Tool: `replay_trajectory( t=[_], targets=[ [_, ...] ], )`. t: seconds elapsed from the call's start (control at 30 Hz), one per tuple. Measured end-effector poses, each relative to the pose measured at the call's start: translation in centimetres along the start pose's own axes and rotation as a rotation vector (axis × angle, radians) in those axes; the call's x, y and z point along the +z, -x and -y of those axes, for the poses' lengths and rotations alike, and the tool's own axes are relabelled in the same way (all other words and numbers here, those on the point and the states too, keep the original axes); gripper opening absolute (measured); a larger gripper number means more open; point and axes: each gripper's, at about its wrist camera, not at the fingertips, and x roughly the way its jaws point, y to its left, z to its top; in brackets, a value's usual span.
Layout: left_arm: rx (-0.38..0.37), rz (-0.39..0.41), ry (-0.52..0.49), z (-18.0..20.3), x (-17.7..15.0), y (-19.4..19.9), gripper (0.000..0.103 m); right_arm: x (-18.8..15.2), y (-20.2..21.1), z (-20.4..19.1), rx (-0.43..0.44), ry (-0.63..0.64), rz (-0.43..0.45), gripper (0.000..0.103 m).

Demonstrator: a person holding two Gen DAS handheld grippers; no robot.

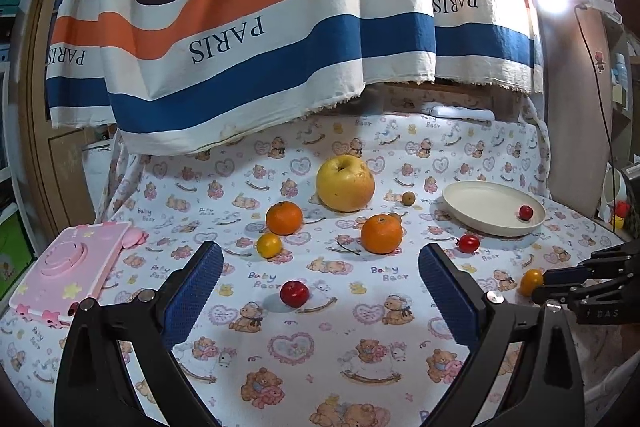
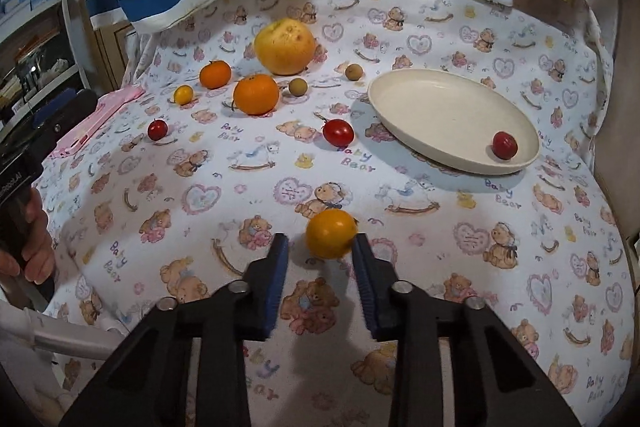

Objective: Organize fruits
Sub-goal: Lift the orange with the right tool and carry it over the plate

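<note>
My right gripper (image 2: pixel 320 239) is shut on a yellow cherry tomato (image 2: pixel 331 233), which sits at the very fingertips just above the bear-print cloth; the left wrist view shows the same tomato (image 1: pixel 531 281) at the right gripper's (image 1: pixel 542 283) tips. My left gripper (image 1: pixel 320 251) stands open with nothing between its blue pads, and a red cherry tomato (image 1: pixel 295 293) lies just beyond them. A cream plate (image 2: pixel 440 107) at the right holds one red cherry tomato (image 2: pixel 505 145). Loose on the cloth are a big yellow apple (image 2: pixel 285 47), two oranges (image 2: pixel 256 94) (image 2: pixel 215 75), a small yellow tomato (image 2: pixel 183 94) and another red tomato (image 2: pixel 338 132).
Two small brown longans (image 2: pixel 298 85) (image 2: pixel 353 71) lie between the apple and the plate. A pink toy case (image 1: pixel 68 267) sits at the left edge. A striped cloth (image 1: pixel 280 27) hangs over the back of the table. A person's hand (image 2: pixel 36 251) shows at the left.
</note>
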Motion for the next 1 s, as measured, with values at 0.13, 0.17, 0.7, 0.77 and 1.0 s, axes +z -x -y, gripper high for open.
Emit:
replay_trajectory(
  t=[0.13,0.17,0.7,0.77,1.0],
  targets=[
    [-0.001,-0.002,0.002,0.0,0.0,0.0,0.098,0.0,-0.3,0.1,-0.012,0.009,-0.018,0.014],
    [0.002,-0.002,0.001,0.0,0.0,0.0,0.098,0.0,-0.3,0.2,-0.012,0.008,-0.016,0.013],
    [0.011,-0.003,0.022,-0.3,0.1,0.0,0.098,0.6,-0.1,-0.5,-0.037,0.060,0.014,0.048],
    [0.015,-0.003,0.023,-0.3,0.1,0.0,0.098,1.3,-0.3,-0.6,-0.055,0.071,0.018,0.048],
    [0.012,-0.002,0.024,-0.3,0.1,0.0,0.098,2.7,-1.0,0.0,-0.041,0.025,0.021,0.043]
  ],
)
